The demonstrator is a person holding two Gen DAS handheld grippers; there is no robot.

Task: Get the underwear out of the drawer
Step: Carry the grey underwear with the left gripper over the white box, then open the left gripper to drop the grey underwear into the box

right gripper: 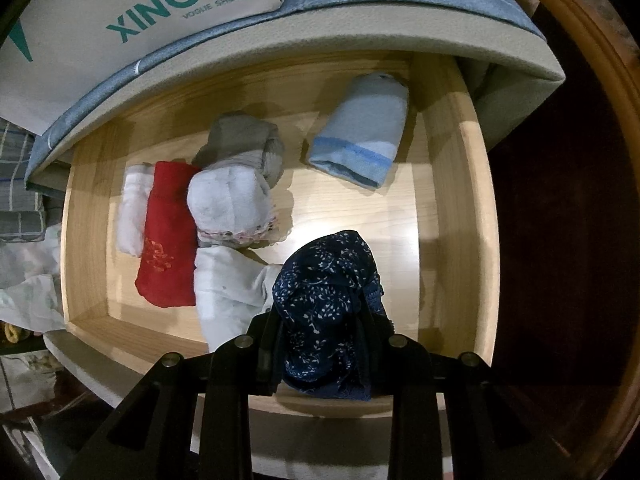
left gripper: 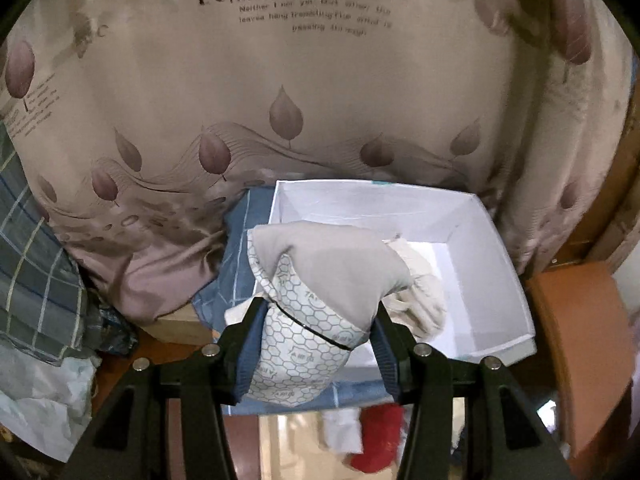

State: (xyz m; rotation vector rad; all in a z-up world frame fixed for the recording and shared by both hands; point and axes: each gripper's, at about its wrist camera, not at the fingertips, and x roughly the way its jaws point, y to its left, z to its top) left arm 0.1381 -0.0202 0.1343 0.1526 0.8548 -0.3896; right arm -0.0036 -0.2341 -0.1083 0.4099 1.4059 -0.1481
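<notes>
The left tool (left gripper: 316, 320) is clenched on a rolled grey garment with a honeycomb-print band (left gripper: 316, 304), held over the near rim of the white cardboard box (left gripper: 492, 248), likely for dropping there; the box interior lies mostly open. The right tool (right gripper: 320, 344) grips a navy floral rolled garment (right gripper: 328, 304) inside the pale wooden drawer (right gripper: 452, 200), near its front edge, with bare floor beside it.

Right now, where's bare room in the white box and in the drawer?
White cardboard box: bare floor on the right beside the cream cloth bundle. Wooden drawer: bare wood between the light-blue folded piece and the navy floral bundle in the right claw. Its left half, around the red folded piece, is crowded.
</notes>
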